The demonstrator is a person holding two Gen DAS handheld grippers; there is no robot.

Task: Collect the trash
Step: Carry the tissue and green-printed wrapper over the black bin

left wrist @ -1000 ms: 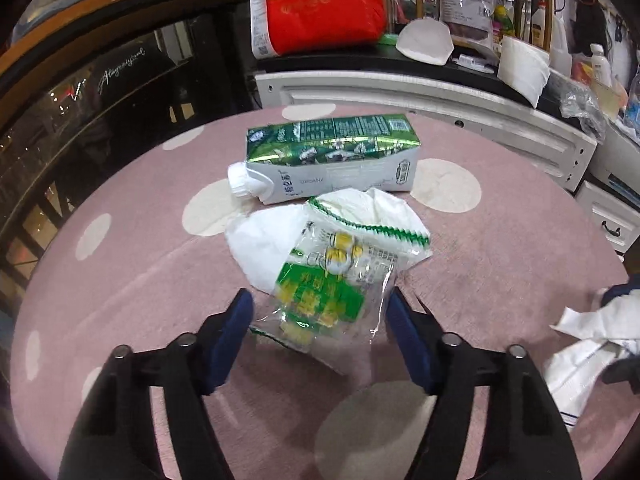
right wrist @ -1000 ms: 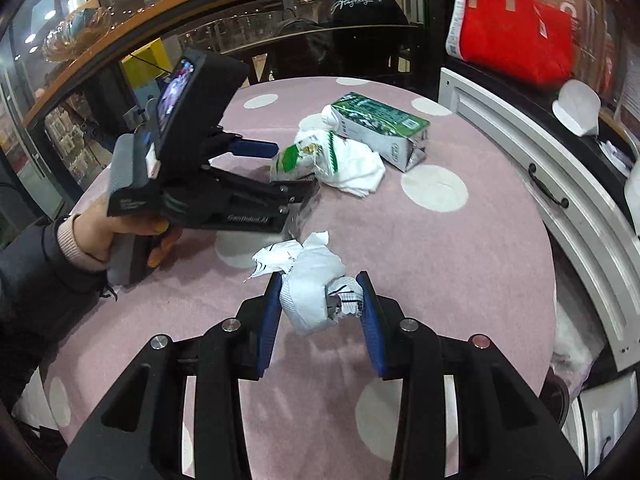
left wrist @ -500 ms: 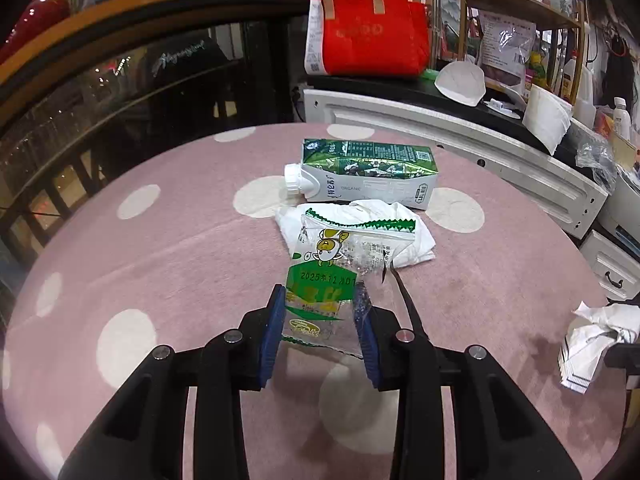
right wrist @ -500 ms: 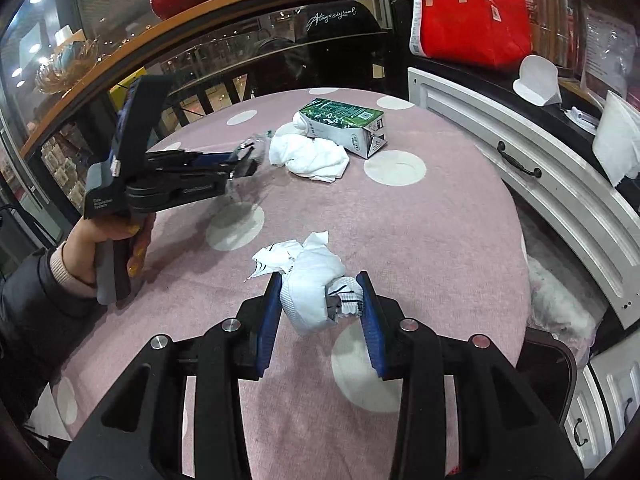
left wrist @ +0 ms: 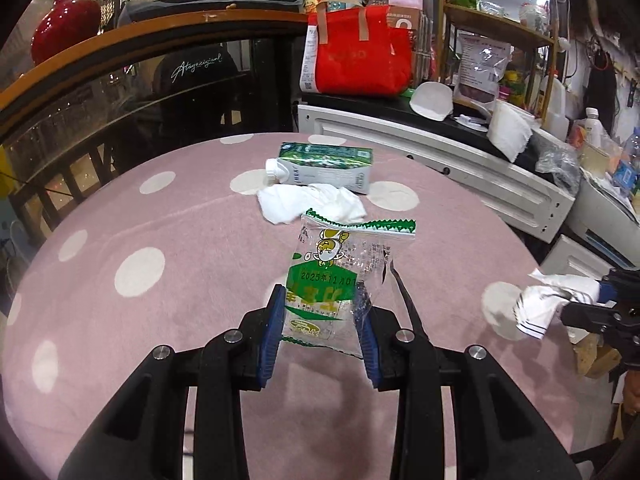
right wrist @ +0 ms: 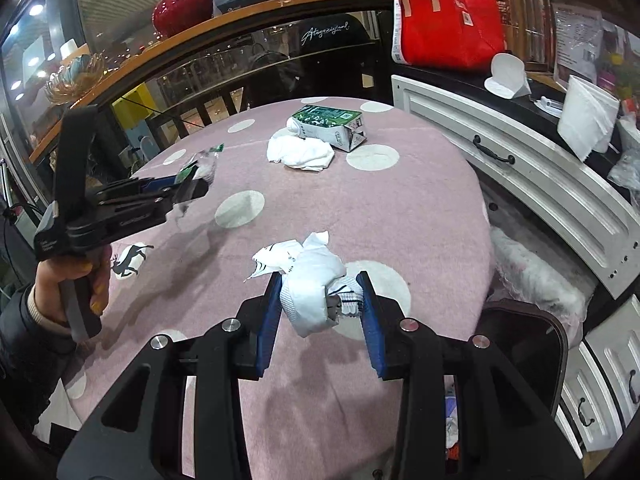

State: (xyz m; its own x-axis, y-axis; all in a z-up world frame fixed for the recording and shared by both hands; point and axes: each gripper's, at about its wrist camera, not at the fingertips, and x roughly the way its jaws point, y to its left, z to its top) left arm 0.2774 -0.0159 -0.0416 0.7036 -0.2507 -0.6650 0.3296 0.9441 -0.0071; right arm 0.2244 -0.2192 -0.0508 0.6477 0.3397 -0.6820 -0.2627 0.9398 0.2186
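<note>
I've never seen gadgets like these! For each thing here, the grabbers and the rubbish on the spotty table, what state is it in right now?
Left gripper: shut on the clear snack wrapper, lifted off the table.
Clear snack wrapper: empty, crinkled, held upright.
Right gripper: shut on the crumpled white paper.
Crumpled white paper: balled up, held.
Milk carton: lying on its side, capped.
White tissue: crumpled, lying beside the carton.

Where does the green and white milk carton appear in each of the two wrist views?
Left wrist view: the milk carton lies on its side at upper centre, on the far part of the pink dotted table, just behind the white tissue.
Right wrist view: the milk carton is at upper centre, again behind that tissue.
Shared landmark: the red bag beyond the table.
</note>
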